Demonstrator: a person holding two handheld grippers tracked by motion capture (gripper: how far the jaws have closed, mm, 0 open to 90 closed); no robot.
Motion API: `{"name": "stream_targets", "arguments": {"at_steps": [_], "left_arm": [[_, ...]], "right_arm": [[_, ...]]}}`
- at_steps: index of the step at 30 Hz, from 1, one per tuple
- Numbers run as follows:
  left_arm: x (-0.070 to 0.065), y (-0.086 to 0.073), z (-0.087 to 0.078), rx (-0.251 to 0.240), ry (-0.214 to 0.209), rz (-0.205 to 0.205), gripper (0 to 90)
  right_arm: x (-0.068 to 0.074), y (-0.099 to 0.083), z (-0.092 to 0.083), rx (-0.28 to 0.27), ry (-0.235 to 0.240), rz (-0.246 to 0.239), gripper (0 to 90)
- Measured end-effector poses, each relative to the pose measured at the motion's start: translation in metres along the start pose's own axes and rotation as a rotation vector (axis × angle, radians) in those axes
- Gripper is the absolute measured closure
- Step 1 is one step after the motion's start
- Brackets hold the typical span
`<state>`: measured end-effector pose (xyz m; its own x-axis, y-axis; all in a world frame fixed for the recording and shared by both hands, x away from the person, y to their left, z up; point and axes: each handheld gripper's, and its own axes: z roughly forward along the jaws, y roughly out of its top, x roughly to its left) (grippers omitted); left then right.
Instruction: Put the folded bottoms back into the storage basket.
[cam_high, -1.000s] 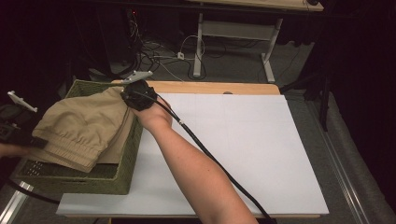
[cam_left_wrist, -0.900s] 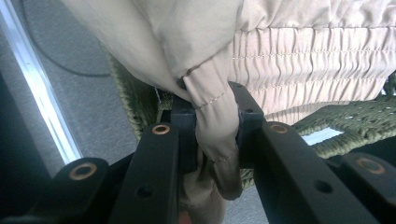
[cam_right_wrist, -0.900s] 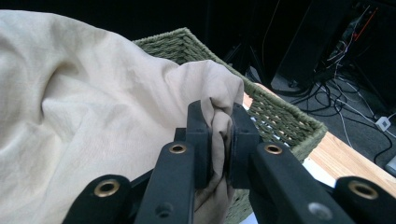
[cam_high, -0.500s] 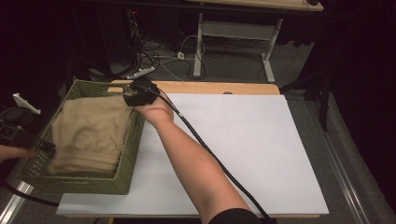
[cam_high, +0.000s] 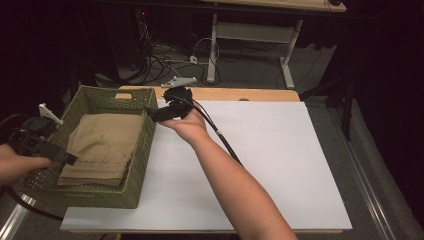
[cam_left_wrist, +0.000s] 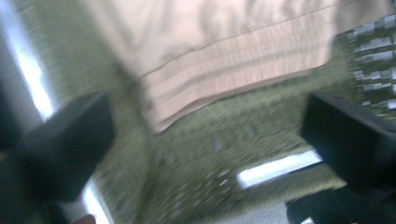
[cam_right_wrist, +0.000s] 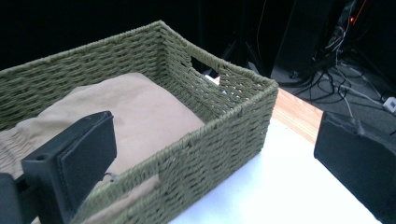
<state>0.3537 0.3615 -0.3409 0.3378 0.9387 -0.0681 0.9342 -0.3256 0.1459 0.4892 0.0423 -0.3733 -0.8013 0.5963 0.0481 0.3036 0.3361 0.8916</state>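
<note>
Right gripper (cam_high: 152, 114) sits just outside the green woven basket's (cam_high: 145, 145) right wall, near its far corner, held in a hand (cam_high: 187, 125) above the white board (cam_high: 280, 165). Jaws stand wide apart, having just been opening; nothing between them. Its own view looks past the basket rim onto the cloth, with a strip of wooden table edge (cam_right_wrist: 294, 112) beyond the corner.

Left gripper (cam_high: 70, 159) at the basket's left rim, near side, held in the left hand (cam_high: 17, 165). Jaws also spread, just been opening, no cloth caught between the pads. Left gripper view is blurred; it looks like the tips hover over the basket floor just off the cloth's hem, but contact can't be judged.

Folded tan garment (cam_high: 102, 147) lies flat inside the basket, its elastic waistband toward the near wall, free of both grippers. Black cable (cam_high: 220, 137) runs from the right gripper along the forearm.
</note>
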Motion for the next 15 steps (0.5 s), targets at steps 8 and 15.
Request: {"name": "stream_targets", "arguments": {"at_steps": [8, 15], "left_arm": [[-0.062, 0.021, 0.044, 0.002, -0.017, 0.19, 30.4], [-0.073, 0.042, 0.089, 0.061, -0.01, 0.187, 37.0]], "right_arm": [[-0.004, -0.001, -0.033, -0.013, -0.031, -0.037, 0.2], [-0.008, -0.01, -0.055, -0.026, -0.041, -0.051, 0.2]]}}
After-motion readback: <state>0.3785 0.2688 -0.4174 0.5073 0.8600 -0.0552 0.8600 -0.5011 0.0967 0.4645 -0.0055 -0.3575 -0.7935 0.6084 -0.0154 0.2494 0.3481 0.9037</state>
